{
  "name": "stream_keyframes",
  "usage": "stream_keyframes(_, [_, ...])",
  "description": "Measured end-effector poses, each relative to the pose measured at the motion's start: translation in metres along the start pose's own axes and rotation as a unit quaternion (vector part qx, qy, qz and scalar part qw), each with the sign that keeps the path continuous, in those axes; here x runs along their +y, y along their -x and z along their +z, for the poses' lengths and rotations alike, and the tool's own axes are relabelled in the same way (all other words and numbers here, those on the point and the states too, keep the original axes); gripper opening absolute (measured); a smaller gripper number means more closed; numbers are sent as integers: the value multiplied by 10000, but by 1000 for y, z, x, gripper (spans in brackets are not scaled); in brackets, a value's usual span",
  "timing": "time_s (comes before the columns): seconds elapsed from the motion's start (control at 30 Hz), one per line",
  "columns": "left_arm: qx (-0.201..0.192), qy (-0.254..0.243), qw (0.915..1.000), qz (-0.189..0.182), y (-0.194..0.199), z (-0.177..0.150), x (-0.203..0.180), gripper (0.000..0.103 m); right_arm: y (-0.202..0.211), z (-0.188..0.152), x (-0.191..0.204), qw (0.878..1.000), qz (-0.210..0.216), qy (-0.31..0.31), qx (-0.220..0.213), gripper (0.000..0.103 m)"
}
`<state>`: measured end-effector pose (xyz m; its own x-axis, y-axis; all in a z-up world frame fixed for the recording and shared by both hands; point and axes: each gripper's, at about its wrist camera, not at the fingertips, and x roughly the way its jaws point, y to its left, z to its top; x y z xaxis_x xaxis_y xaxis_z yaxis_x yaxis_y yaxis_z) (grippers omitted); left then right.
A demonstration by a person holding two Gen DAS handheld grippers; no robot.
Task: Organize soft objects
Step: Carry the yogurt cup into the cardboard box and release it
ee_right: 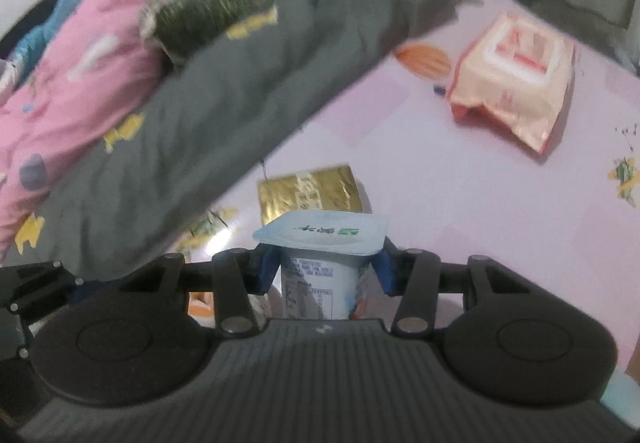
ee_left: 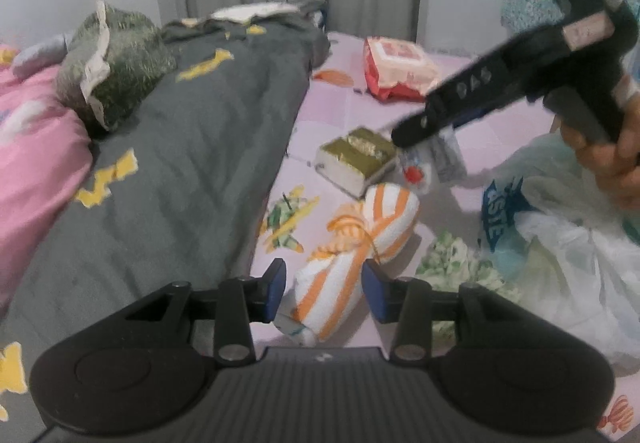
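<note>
We note the left tool [ee_left: 324, 289] spread wide with the striped towel roll [ee_left: 356, 263] lying on the bed directly ahead between its fingers, long axis running ahead-right, while the right tool [ee_right: 324, 269] pinches a yogurt cup [ee_right: 322, 271].

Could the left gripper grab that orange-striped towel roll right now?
Probably yes. The left gripper is open, its fingers on either side of the towel roll's near end, with nothing between; the right gripper is farther back.
</note>
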<state>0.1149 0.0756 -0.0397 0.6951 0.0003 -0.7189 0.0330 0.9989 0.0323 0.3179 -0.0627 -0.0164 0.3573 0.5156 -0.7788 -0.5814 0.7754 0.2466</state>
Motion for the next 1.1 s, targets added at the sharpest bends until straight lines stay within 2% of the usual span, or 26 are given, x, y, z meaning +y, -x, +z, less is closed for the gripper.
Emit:
stream_keyframes(0.1, [-232, 22, 9997, -98, 11, 5, 0, 45, -3, 0, 1, 10000, -13, -34, 3, 47])
stream_keyframes(0.27, [-533, 89, 9955, -780, 28, 21, -7, 53, 16, -7, 8, 9991, 200, -210, -298, 47])
stream_keyframes(0.43, [-777, 130, 9860, -1472, 42, 37, -25, 54, 69, -17, 22, 9952, 505, -271, -794, 47])
stream_keyframes(0.63, [-901, -136, 9755, -2003, 63, 40, -60, 54, 135, -52, 24, 9879, 584, -579, -1314, 47])
stream_keyframes(0.73, [-898, -327, 9697, -2250, 72, 34, -77, 58, 177, -79, 13, 9827, 390, -829, -1607, 47])
stream_keyframes(0.9, [-785, -509, 9670, -2370, 76, 24, -99, 57, 258, -136, -18, 9711, -405, -1267, -1980, 47])
stream_keyframes(0.97, [-691, -533, 9672, -2387, 74, 21, -106, 57, 283, -160, -31, 9662, -796, -1473, -1961, 47])
stream_keyframes(1.03, [-630, -555, 9679, -2367, 72, 18, -111, 57, 300, -186, -45, 9612, -1208, -1716, -1792, 47])
stream_keyframes(1.1, [-557, -541, 9687, -2356, 69, 17, -115, 57, 305, -211, -59, 9568, -1446, -1978, -1563, 47])
